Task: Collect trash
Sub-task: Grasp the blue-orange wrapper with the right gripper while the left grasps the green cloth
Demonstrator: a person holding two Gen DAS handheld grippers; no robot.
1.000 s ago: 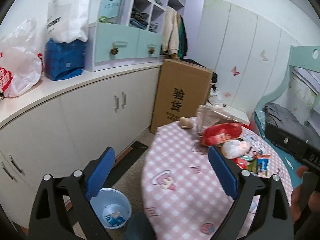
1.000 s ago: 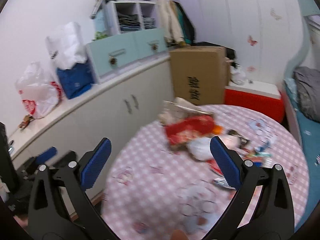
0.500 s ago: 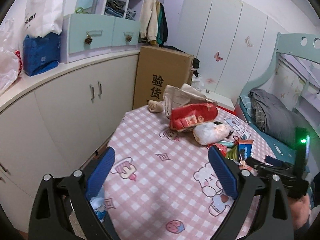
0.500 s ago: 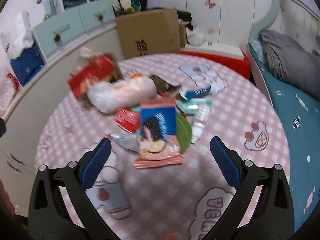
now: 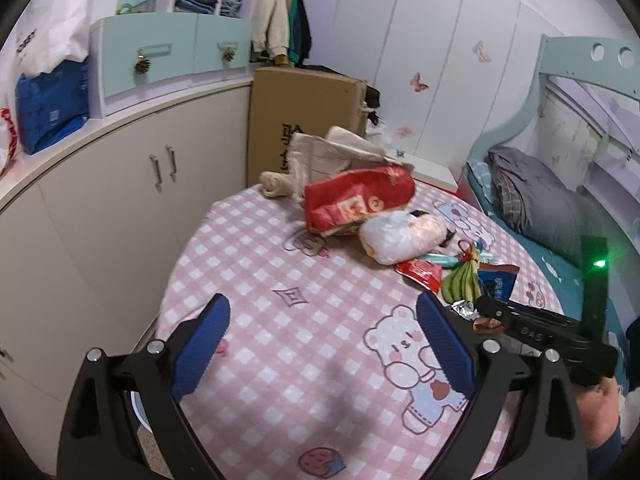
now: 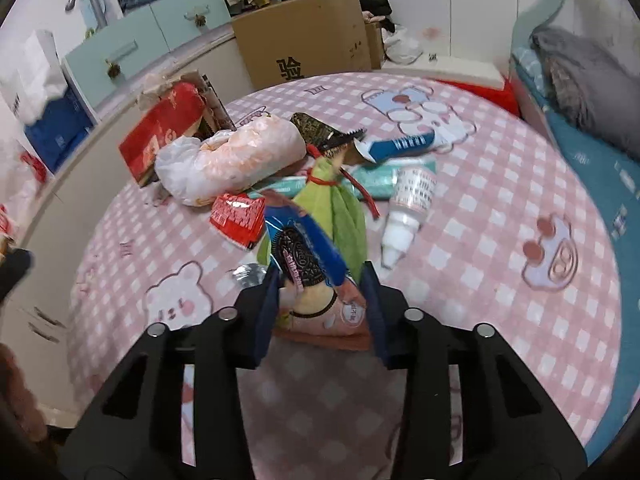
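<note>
The right gripper [image 6: 322, 300] has just been closing its fingers, and their blue pads now press on both sides of an Oreo cookie packet [image 6: 308, 256], whose blue wrapper buckles upward between them; the packet sits at the near edge of the litter on the round desk [image 6: 500, 216] with its pink checked cloth. Just behind the packet lies a green cloth pouch [image 6: 340, 208] tied with a red cord, touching it, and to its left a red snack wrapper [image 6: 238, 216] and a crumpled scrap of foil [image 6: 248, 272] that lies right beside the left finger. On the right of the pouch a small white squeeze bottle [image 6: 404, 216] lies on its side, nozzle toward the camera, across a teal packet [image 6: 376, 182]. Farther back are a white plastic bag [image 6: 228, 160], a red paper bag [image 6: 164, 128], a dark wrapper [image 6: 316, 132] and a blue-and-white sock-shaped item [image 6: 400, 144]. The left gripper [image 5: 320, 344] hovers over a bare stretch of the cloth with its fingers spread wide and nothing between them; in its view the right gripper [image 5: 492, 312] reaches into the pile from the right, held by a hand [image 5: 600, 412]. A cardboard box [image 5: 304, 120] stands behind the desk against white cabinets [image 5: 120, 208], and a bed [image 5: 552, 208] with grey bedding lies to the right.
</note>
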